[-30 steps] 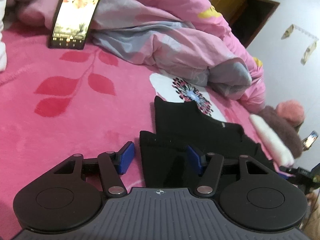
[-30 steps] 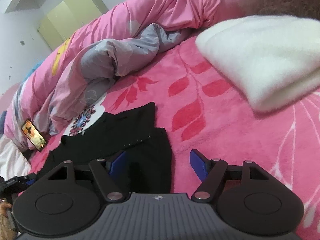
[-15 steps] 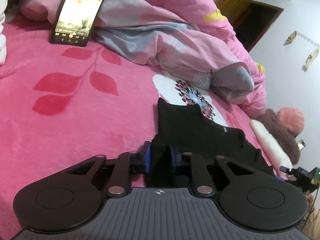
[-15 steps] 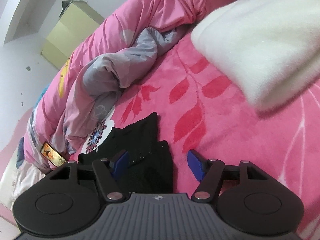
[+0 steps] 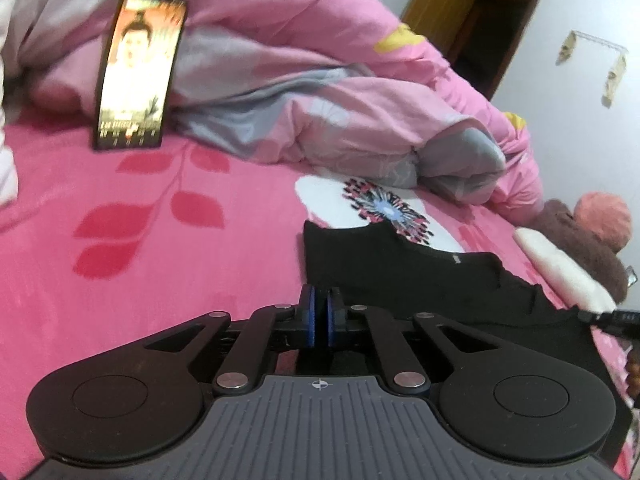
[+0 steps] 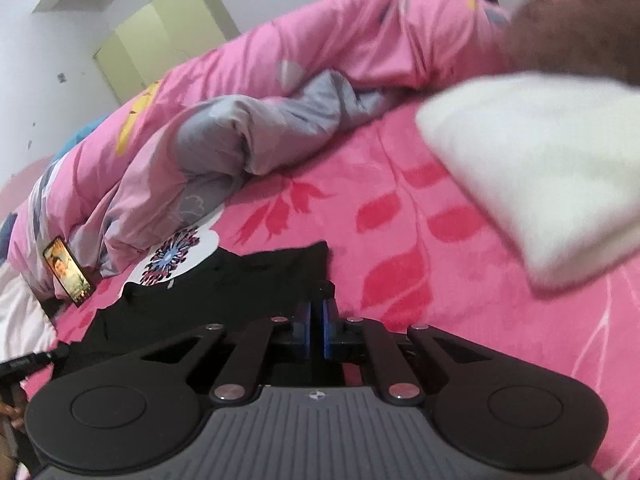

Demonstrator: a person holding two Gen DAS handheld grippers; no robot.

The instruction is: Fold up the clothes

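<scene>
A black garment (image 5: pixel 400 264) lies flat on the pink blanket (image 5: pixel 140 280), spread between my two grippers. My left gripper (image 5: pixel 319 312) is shut on the garment's near left corner, with black cloth pinched between the blue pads. In the right wrist view the same garment (image 6: pixel 224 292) runs off to the left, and my right gripper (image 6: pixel 317 318) is shut on its near right corner. Both corners look slightly lifted off the blanket. The cloth under each gripper body is hidden.
A bunched pink and grey quilt (image 5: pixel 320 100) lies along the far side, with a lit phone (image 5: pixel 136 72) leaning on it. A folded white fleece item (image 6: pixel 540 168) and a brown fuzzy thing (image 5: pixel 588 248) sit to the right. The pink blanket (image 6: pixel 400 220) shows around the garment.
Both grippers have gone from open to shut on the garment's near corners, the left first and the right after. Both have risen a little with the cloth.
</scene>
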